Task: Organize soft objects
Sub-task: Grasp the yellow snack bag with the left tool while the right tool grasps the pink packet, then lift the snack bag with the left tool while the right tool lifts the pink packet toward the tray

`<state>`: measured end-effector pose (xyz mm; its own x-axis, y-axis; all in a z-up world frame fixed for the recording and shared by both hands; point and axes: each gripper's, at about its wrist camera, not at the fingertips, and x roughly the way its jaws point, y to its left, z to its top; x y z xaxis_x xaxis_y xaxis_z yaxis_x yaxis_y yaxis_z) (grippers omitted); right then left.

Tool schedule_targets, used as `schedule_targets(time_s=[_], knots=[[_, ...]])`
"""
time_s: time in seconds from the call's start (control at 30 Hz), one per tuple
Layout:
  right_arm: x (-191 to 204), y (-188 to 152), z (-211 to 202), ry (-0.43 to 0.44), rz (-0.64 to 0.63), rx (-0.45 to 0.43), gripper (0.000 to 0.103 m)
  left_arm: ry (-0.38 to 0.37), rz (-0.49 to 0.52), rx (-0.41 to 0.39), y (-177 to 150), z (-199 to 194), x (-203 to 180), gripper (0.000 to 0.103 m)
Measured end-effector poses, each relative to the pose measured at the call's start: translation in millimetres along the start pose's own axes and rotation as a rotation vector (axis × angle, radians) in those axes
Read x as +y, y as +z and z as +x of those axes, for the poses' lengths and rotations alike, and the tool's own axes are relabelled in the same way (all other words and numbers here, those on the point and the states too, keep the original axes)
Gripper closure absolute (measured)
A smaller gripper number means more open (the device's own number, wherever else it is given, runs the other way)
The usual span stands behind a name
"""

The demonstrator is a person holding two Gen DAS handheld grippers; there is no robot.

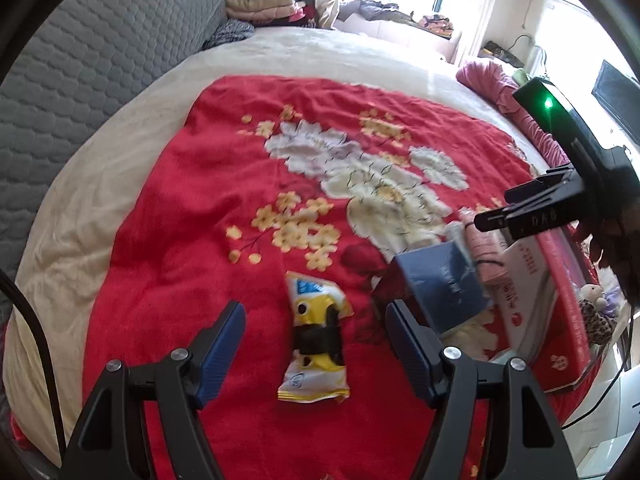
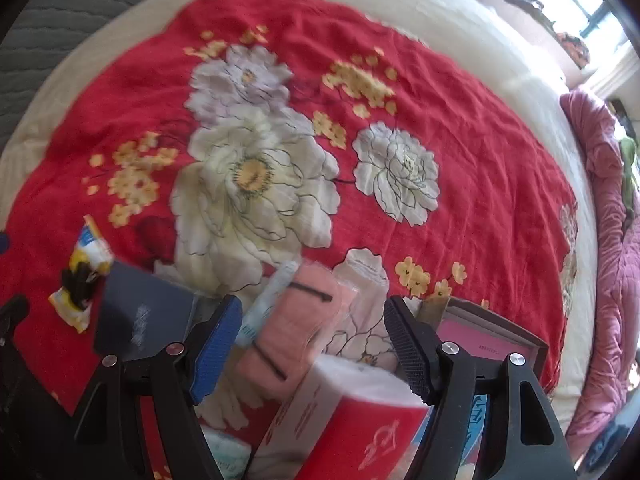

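Note:
A crumpled yellow-and-white packet (image 1: 314, 376) lies on the red flowered blanket (image 1: 200, 200). My left gripper (image 1: 316, 308) hovers over it, open, with a finger on either side and not touching. To the right lie a dark blue box (image 1: 440, 288), a pink roll (image 1: 486, 248) and a red-and-white tissue pack (image 1: 532, 312). My right gripper (image 2: 313, 305) hangs open above the pink roll (image 2: 292, 332), which is bound with black bands, and above the tissue pack (image 2: 340, 420). Nothing is between its pads. In the left wrist view the right gripper (image 1: 496, 210) shows at the right edge.
The blanket covers a cream bed (image 1: 320, 48) with a grey quilted headboard (image 1: 100, 60) on the left. A pink quilt (image 2: 608, 240) lies along the bed's right side. A pink-faced framed box (image 2: 488, 344) sits beside the tissue pack. Folded clothes (image 1: 260, 4) are stacked by the window.

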<state>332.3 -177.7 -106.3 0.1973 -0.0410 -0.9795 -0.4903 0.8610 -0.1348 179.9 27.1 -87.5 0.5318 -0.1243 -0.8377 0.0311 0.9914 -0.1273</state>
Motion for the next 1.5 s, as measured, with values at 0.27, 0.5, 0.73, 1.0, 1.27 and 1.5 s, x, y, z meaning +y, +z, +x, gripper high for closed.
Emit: schedule_targets(time_s=[0.27, 0.5, 0.73, 1.0, 1.27, 1.5], knots=[[-5.3, 3.9, 34.2, 0.002, -0.001, 0.129, 0.029, -0.019, -0.003, 0.059, -19.9, 20.6, 11.8, 0.031], [-13.2, 4.8, 48.6, 0.035, 0.028, 0.133, 0.040, -0.034, -0.002, 0.078, -27.0, 30.8, 12.9, 0.031], [-6.4, 3.7, 43.0, 0.035, 0.003, 0.075, 0.050, -0.028, 0.009, 0.096, -28.1, 41.1, 8.9, 0.031], [-12.1, -3.8, 4.1, 0.056, 0.000, -0.036, 0.052, -0.014, -0.017, 0.113, -25.3, 61.9, 9.9, 0.031], [-10.3, -15.3, -17.2, 0.099, 0.018, -0.105, 0.051, -0.065, -0.067, 0.143, -27.3, 75.2, 13.9, 0.063], [-5.5, -28.8, -28.6, 0.117, 0.032, -0.143, 0.051, -0.030, -0.018, 0.113, -28.7, 64.9, 5.0, 0.064]])
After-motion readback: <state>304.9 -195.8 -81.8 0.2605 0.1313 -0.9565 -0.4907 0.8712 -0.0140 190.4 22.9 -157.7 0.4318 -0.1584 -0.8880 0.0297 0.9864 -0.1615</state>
